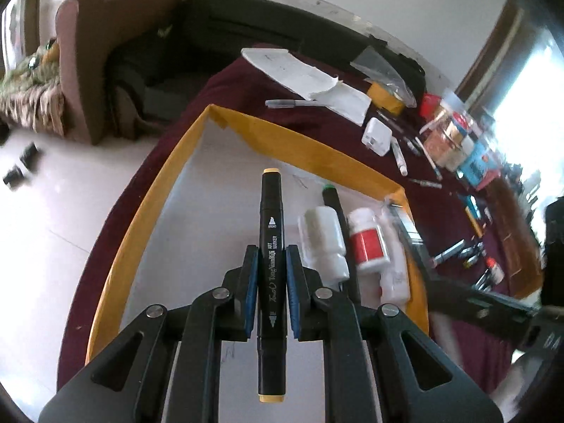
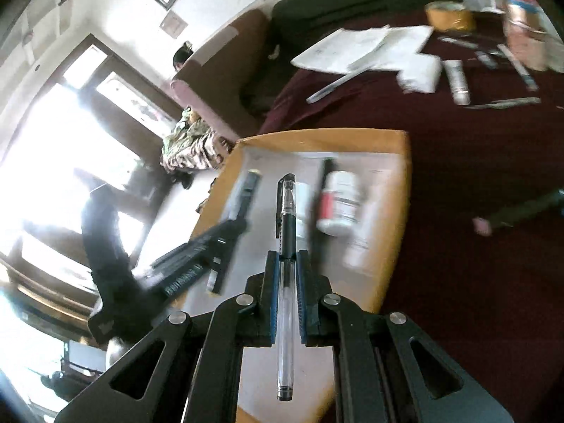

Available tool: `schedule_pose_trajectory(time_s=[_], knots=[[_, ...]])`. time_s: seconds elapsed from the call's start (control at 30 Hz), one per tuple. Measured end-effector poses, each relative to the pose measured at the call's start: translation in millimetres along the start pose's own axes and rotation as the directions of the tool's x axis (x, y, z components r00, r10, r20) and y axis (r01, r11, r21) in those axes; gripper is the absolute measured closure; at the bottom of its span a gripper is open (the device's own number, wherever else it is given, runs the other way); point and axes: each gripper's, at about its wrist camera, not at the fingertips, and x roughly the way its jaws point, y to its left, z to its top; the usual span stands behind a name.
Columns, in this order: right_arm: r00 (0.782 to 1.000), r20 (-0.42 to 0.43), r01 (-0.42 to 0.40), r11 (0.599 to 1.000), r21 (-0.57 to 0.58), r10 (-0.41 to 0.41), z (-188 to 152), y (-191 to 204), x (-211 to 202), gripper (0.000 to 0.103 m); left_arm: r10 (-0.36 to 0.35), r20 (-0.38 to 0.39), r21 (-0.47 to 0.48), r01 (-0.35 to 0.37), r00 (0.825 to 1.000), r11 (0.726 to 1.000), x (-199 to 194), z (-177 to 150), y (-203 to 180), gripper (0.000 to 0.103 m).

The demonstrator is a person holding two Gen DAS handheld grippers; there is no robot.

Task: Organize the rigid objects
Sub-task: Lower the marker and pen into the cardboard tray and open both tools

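My left gripper (image 1: 271,250) is shut on a black art marker (image 1: 270,218) with yellow end caps, held above the white floor of a yellow-rimmed tray (image 1: 310,141). My right gripper (image 2: 284,255) is shut on a clear gel pen (image 2: 286,282) with a black grip, held over the same tray (image 2: 394,190). In the tray lie a white bottle (image 1: 326,243), a red-labelled white pill bottle (image 1: 368,243) (image 2: 340,201), a black green-capped marker (image 1: 333,199) and a flat white item. The left gripper shows blurred in the right wrist view (image 2: 243,190).
The tray sits on a maroon cloth (image 2: 458,246). Beyond it lie papers (image 1: 299,70), a pen (image 1: 292,103), a white charger (image 1: 377,136), a white tube (image 2: 456,77), a tape roll (image 2: 449,16), a plastic jar (image 1: 447,134) and several more pens. A brown chair (image 1: 88,70) stands at the table's far side.
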Motion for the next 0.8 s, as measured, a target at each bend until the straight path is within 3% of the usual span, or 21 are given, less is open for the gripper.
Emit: schedule_pose_trajectory(time_s=[0.1,0.27,0.47,0.57,0.63,0.8], knots=[[1.0,-0.023,-0.01,1.0,0.004,0.01,12.6,16.4,31.4,0.094,0.066,0.006,0.011,-0.066,0.998,0.998,7.3,4.1,6.1,0.091],[0.999,-0.046,0.006,1.0,0.006,-0.006,23.8,31.7,67.8,0.094,0.046,-0.031,-0.057,-0.047,0.998,0.997,22.0,6.6,24.1,0.091],[0.996,-0.063,0.057,0.998,-0.007,-0.057,27.8,33.2,87.9,0.094,-0.01,-0.001,-0.1,0.01,1.0,0.995,7.1,5.6,30.3,0.088],[0.995,-0.063,0.071,0.997,-0.01,-0.072,30.7,31.6,92.2,0.094,-0.04,0.029,-0.132,0.044,0.999,0.99,-10.1,3.4,35.2,0.078],[0.996,-0.056,0.076,0.997,-0.004,-0.076,30.7,30.8,92.4,0.094,-0.048,0.057,-0.149,0.056,0.997,0.987,-24.5,0.6,35.8,0.061],[0.997,-0.028,0.072,0.997,-0.025,-0.073,29.1,29.5,75.1,0.089,-0.062,0.127,-0.19,0.085,0.99,0.978,-55.7,-5.7,30.0,0.049]])
